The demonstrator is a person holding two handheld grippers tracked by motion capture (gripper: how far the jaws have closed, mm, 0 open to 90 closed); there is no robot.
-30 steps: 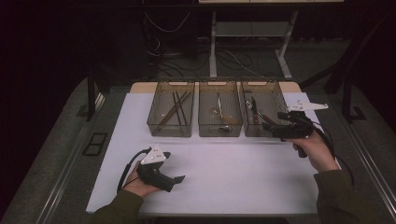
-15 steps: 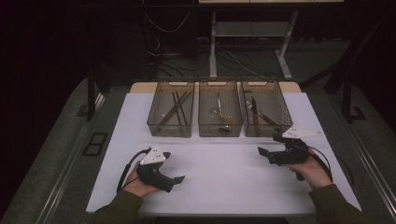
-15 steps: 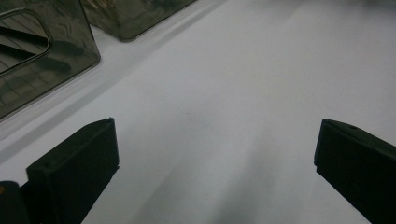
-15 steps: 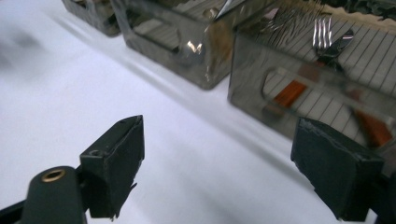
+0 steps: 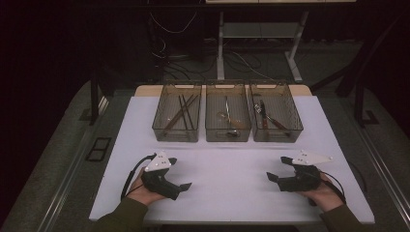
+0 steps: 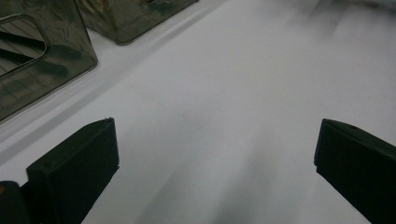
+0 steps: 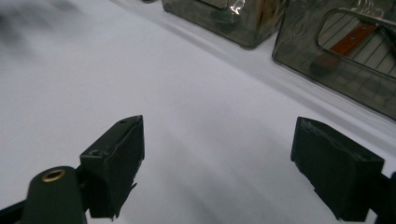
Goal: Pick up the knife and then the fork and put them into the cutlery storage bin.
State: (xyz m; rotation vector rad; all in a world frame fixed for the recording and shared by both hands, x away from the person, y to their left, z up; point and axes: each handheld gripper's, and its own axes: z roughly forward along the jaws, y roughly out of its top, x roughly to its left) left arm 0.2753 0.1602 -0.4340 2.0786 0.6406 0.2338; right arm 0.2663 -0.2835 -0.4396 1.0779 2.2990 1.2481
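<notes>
Left gripper [image 5: 186,185]: jaws wide apart, empty, low over the white table [image 5: 227,169].
Right gripper [image 5: 278,169]: jaws wide, empty, low too.
Nearest thing: right bin [image 5: 275,113], holding pliers [image 5: 267,118].
Risk: a jaw could catch the bin's near wall on reaching in.
Around: 2 more bins [image 5: 178,116] [image 5: 227,116], nothing between.

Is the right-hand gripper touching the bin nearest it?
Apart. In the high view, bare white table lies between the right gripper and the right bin; the right gripper view shows open, empty jaws.
</notes>
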